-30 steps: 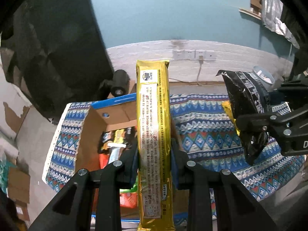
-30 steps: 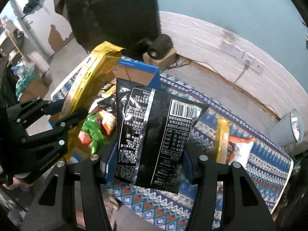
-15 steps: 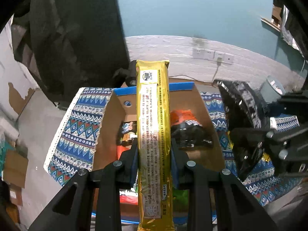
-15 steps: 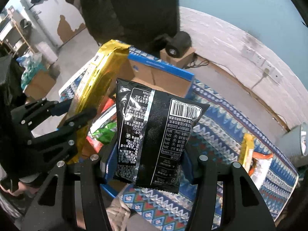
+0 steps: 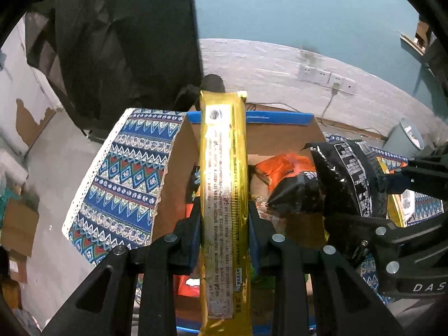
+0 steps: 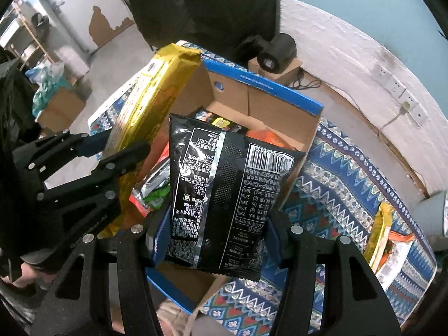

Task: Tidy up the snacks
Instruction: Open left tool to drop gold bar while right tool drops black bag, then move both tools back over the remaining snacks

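My left gripper (image 5: pixel 224 218) is shut on a long gold snack pack (image 5: pixel 224 184) and holds it upright over the open cardboard box (image 5: pixel 280 137). My right gripper (image 6: pixel 215 224) is shut on a black snack bag (image 6: pixel 224 196) above the same box (image 6: pixel 280 98). Each gripper shows in the other's view: the left gripper (image 6: pixel 123 162) with the gold pack (image 6: pixel 151 106), the right gripper (image 5: pixel 372 224) with the black bag (image 5: pixel 336 184). Several snack packs, orange (image 5: pixel 285 168) and green (image 6: pixel 152 196), lie inside the box.
The box stands on a blue patterned tablecloth (image 6: pixel 350 173). A gold pack (image 6: pixel 378 229) and an orange-white pack (image 6: pixel 394 254) lie on the cloth at right. A grey bin (image 5: pixel 406 140), a black cylinder on a small carton (image 6: pixel 277 53) and wall sockets (image 5: pixel 327 77) are beyond.
Both grippers have moved left with their packs, from over the tablecloth to above the open box. The black bag now hangs over the box's right part.
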Available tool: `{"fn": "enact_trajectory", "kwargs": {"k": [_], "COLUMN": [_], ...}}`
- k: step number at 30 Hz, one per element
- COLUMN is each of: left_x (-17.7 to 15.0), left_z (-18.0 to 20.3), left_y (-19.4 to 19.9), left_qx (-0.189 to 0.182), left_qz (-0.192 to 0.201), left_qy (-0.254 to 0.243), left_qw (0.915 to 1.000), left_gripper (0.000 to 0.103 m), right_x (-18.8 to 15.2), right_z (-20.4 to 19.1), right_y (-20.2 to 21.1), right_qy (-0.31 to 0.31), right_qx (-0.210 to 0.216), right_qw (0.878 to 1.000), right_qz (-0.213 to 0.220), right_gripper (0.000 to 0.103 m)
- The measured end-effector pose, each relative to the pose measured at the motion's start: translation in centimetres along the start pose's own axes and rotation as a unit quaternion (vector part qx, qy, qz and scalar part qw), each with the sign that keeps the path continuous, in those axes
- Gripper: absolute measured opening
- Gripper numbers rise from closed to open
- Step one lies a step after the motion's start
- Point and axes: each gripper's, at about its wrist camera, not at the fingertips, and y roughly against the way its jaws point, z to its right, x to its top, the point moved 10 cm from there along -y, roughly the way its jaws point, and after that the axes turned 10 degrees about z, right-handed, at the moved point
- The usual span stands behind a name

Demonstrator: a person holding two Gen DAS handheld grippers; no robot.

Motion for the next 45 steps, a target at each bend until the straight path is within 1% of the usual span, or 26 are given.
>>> {"fn": "enact_trajectory", "kwargs": {"k": [3, 4, 5, 6, 7, 10, 11, 14, 17, 19, 21, 22, 26, 29, 32, 33, 35, 45], "left_x": [0.4, 0.6, 0.7, 0.8, 0.9, 1.0, 0.9, 0.9, 0.9, 0.9, 0.9, 0.8, 0.6, 0.1, -0.2, -0.2, -0.2, -0.7], "left_z": [-0.4, -0.5, -0.5, -0.5, -0.6, -0.3, -0.1, 0.7, 1.8, 2.8, 3.9, 4.3, 6.5, 8.3, 9.9, 10.4, 11.4, 17.7], "left_y": [0.3, 0.4, 0.6, 0.9, 1.0, 1.3, 1.4, 1.8, 2.1, 2.4, 2.6, 2.6, 2.7, 2.7, 2.8, 2.9, 3.2, 3.8], "left_qx": [0.006, 0.009, 0.011, 0.013, 0.014, 0.01, 0.009, 0.004, -0.001, -0.007, -0.014, -0.017, -0.027, -0.043, -0.051, -0.053, -0.055, -0.069], "left_qz": [0.007, 0.009, 0.012, 0.015, 0.017, 0.018, 0.017, 0.019, 0.021, 0.023, 0.021, 0.02, 0.013, 0.002, -0.005, -0.004, -0.002, -0.005], "left_qy": [0.004, 0.002, 0.0, -0.001, 0.0, -0.002, -0.005, -0.014, -0.026, -0.035, -0.046, -0.05, -0.07, -0.076, -0.085, -0.09, -0.099, -0.164], "left_qw": [1.0, 0.9999, 0.9999, 0.9998, 0.9998, 0.9998, 0.9998, 0.9997, 0.9994, 0.9991, 0.9986, 0.9984, 0.9971, 0.9962, 0.9951, 0.9945, 0.9936, 0.984], "left_gripper": [0.031, 0.033, 0.038, 0.045, 0.048, 0.051, 0.053, 0.055, 0.063, 0.064, 0.071, 0.073, 0.074, 0.074, 0.074, 0.075, 0.08, 0.08], "right_x": [0.2, 0.2, 0.2, 0.2, 0.3, 0.2, 0.1, -0.1, -0.6, -1.0, -1.6, -2.1, -3.4, -4.5, -5.8, -6.2, -6.7, -9.8], "right_z": [-0.3, -0.3, -0.1, -0.1, 0.0, 0.4, 0.6, 1.4, 2.5, 3.2, 4.0, 4.5, 6.7, 8.4, 10.2, 10.7, 11.5, 15.9], "right_y": [-0.1, -0.1, -0.1, 0.0, 0.1, 0.5, 0.7, 1.3, 1.9, 2.3, 2.7, 3.0, 4.0, 4.8, 5.8, 6.1, 6.5, 9.4], "right_qy": [-0.003, -0.004, -0.004, -0.004, -0.005, -0.009, -0.011, -0.016, -0.014, -0.013, -0.015, -0.017, -0.02, -0.025, -0.034, -0.037, -0.043, -0.069], "right_qx": [0.008, 0.007, 0.006, 0.006, 0.005, 0.004, 0.001, -0.006, -0.02, -0.029, -0.036, -0.039, -0.054, -0.066, -0.076, -0.079, -0.083, -0.099], "right_qw": [1.0, 1.0, 1.0, 1.0, 1.0, 1.0, 1.0, 1.0, 1.0, 0.999, 0.999, 0.999, 0.998, 0.997, 0.997, 0.996, 0.996, 0.993], "right_qz": [-0.001, -0.001, 0.001, 0.002, 0.003, 0.005, 0.006, 0.007, 0.008, 0.009, 0.009, 0.008, 0.007, 0.006, 0.005, 0.005, 0.007, 0.016], "right_gripper": [0.061, 0.066, 0.069, 0.069, 0.069, 0.07, 0.071, 0.074, 0.076, 0.076, 0.076, 0.076, 0.076, 0.076, 0.076, 0.076, 0.076, 0.078]}}
